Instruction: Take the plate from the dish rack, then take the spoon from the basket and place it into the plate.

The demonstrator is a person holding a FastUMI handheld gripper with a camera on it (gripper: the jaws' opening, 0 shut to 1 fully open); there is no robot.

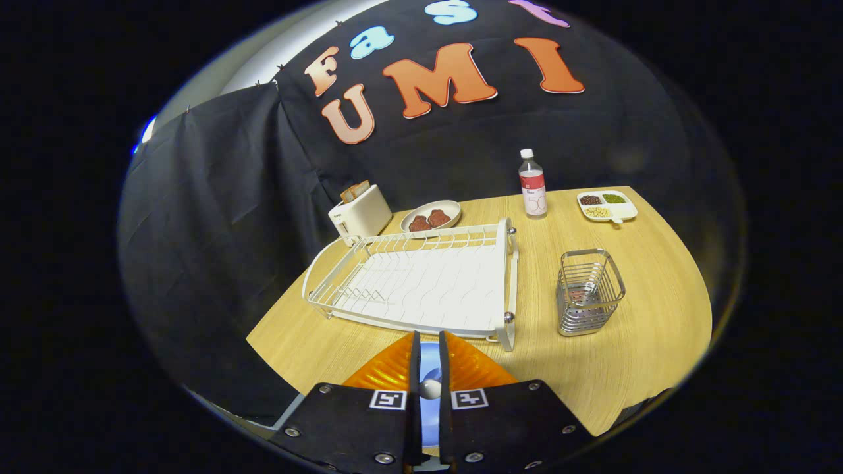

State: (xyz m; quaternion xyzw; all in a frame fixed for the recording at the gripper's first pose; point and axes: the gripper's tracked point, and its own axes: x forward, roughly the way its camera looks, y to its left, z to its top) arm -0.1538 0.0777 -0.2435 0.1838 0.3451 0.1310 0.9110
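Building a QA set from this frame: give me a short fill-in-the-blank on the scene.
1. The bottle has a ___ cap.
2. The divided tray holds ___ kinds of beans.
3. Slices of ___ stick out of the toaster.
4. The gripper is ___ on the spoon.
Missing: white; three; bread; shut.

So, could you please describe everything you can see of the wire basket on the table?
The wire basket is a small, square, open-topped holder that looks like shiny metal, with horizontal wires for walls and a solid band round its base. It stands upright on the wooden table, right of the white dish rack and apart from it, beyond the fingers. Nothing stands up out of it.
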